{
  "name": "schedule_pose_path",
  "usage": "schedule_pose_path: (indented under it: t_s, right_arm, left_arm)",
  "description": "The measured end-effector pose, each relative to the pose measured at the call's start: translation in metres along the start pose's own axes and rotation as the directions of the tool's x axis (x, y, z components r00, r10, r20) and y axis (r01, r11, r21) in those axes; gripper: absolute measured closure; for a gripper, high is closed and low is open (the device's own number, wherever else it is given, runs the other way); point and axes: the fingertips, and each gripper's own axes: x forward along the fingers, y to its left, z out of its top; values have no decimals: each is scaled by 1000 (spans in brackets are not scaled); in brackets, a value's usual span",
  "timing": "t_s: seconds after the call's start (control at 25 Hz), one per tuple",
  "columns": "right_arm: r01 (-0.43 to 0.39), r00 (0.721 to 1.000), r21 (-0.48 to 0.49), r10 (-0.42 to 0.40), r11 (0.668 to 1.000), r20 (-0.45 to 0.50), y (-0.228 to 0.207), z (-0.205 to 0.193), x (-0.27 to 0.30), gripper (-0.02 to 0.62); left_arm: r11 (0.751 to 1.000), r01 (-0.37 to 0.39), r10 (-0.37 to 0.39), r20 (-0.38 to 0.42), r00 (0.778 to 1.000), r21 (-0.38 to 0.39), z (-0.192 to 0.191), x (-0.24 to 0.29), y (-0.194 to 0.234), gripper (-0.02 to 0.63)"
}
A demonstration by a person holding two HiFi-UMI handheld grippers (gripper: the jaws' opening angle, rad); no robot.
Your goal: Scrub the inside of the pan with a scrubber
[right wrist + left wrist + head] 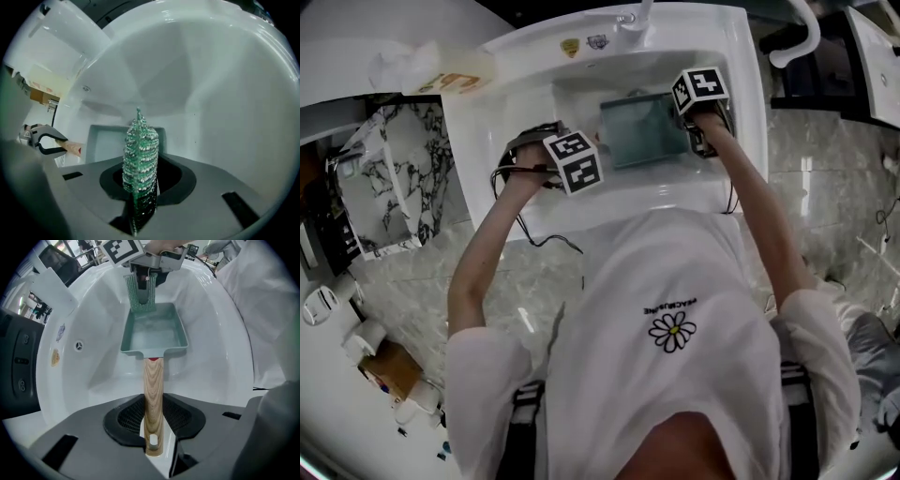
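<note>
White sink basin holds the pan, with the left gripper clamped on its wooden handle and the right gripper gripping the scrubber at the far rim, so scrubbing appears not yet begun

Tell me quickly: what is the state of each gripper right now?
Left gripper: closed on the wooden handle of the pan.
Right gripper: closed on the green scrubber.
</note>
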Motion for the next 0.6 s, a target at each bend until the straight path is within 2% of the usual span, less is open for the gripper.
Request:
schedule_pose_path:
  t_s: [0.12, 0.6]
  right_arm:
    - [31, 999, -12, -31, 999, -40, 0, -1, 13, 531]
    - [0, 998, 72, 5, 997, -68, 8, -2, 29, 532]
  left_arm:
    - [1000, -1, 1, 13, 1000, -11, 1, -1, -3, 480]
    - [1000, 2, -1, 39, 999, -25, 2, 0, -4, 480]
